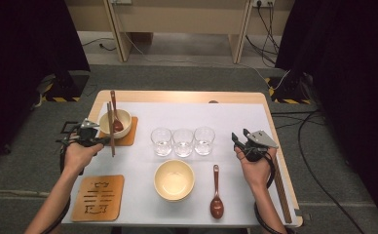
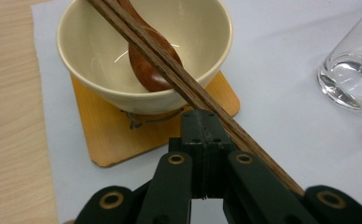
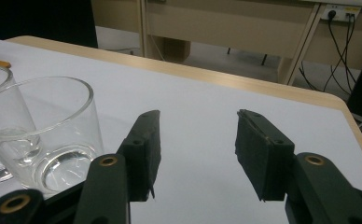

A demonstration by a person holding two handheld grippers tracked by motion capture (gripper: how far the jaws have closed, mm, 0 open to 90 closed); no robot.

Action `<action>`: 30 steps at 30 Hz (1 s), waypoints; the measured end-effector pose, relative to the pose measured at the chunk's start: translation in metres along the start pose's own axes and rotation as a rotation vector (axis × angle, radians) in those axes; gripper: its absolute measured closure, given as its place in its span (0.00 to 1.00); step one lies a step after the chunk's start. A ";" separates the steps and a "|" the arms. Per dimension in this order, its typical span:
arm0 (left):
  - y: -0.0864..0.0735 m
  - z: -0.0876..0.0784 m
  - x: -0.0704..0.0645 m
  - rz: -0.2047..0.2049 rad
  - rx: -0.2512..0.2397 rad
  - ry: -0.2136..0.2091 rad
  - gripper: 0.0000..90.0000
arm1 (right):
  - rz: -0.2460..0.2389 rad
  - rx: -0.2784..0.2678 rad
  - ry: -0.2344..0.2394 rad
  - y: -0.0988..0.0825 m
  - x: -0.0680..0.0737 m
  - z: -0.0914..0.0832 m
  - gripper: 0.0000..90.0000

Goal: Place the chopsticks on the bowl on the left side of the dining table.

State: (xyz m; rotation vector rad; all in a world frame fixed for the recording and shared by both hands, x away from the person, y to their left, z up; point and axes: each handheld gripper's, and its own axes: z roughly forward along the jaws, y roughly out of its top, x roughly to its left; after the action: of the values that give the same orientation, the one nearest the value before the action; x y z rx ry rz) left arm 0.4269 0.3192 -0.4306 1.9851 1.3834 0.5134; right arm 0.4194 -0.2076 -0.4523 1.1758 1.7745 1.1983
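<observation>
The left claw (image 2: 202, 122) is clenched on a pair of wooden chopsticks (image 2: 170, 70) slanting ahead of it over the cream bowl (image 2: 100, 56) holding a brown spoon (image 2: 153, 70), apparently not yet laid down, while the right claw (image 3: 198, 140) hangs released beside the glasses (image 3: 53, 135).

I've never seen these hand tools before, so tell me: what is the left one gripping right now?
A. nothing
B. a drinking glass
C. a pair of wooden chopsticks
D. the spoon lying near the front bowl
C: the left gripper is shut on the chopsticks, which slant over the bowl on its coaster.
</observation>
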 end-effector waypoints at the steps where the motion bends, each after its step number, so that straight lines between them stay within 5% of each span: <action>1: 0.000 0.001 -0.001 0.002 0.000 -0.002 0.99 | 0.003 0.000 0.001 0.000 0.000 0.000 0.56; 30: 0.026 0.026 -0.036 0.057 0.004 -0.030 0.99 | -0.001 -0.002 0.001 0.000 -0.001 -0.001 0.56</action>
State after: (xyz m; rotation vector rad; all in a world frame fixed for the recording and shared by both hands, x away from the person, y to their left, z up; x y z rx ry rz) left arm 0.4483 0.2726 -0.4288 2.0322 1.3137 0.5048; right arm 0.4190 -0.2087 -0.4518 1.1725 1.7740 1.2002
